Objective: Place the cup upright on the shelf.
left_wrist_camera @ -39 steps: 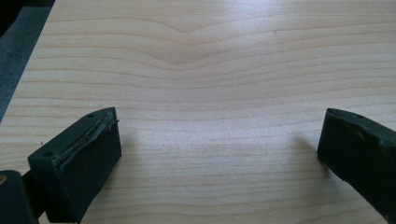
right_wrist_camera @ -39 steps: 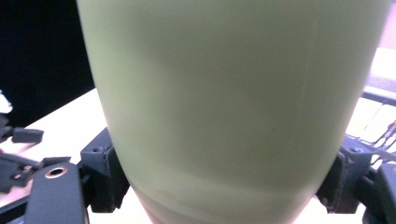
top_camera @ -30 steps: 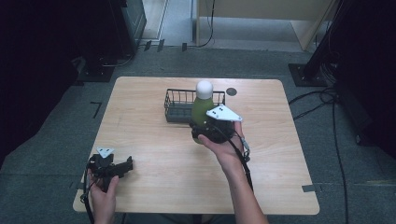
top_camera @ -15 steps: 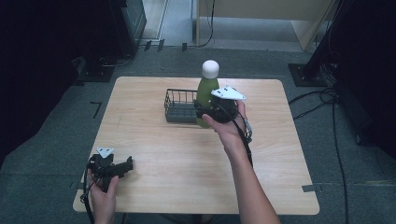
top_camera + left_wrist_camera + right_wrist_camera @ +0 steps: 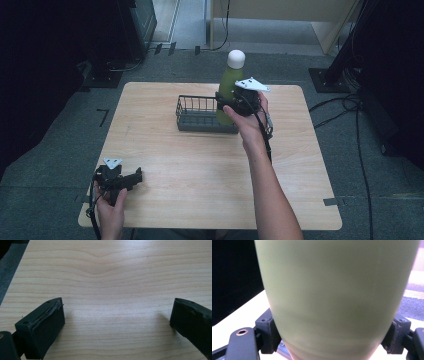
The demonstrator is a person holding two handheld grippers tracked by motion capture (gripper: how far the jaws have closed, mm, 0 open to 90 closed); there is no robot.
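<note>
Jaws of the right gripper (image 5: 231, 106) clamp an upright green, white-capped bottle (image 5: 231, 82) over the wire basket's (image 5: 197, 116) three-o'clock end, while the left gripper (image 5: 131, 180) rests wide open at seven o'clock.

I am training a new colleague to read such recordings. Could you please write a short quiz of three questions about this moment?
1. True or false: the left gripper is open and holds nothing.
2. What does the right gripper grip?
A. the wire basket
B. the green bottle
C. a cable
3. Fill in: the bottle's cap is ____ in colour.

Key
1. True. In the left gripper view its jaws stand wide apart over bare table.
2. B. In the right gripper view the jaws press on both sides of the bottle, which is upright at the basket's right end.
3. White.
</note>
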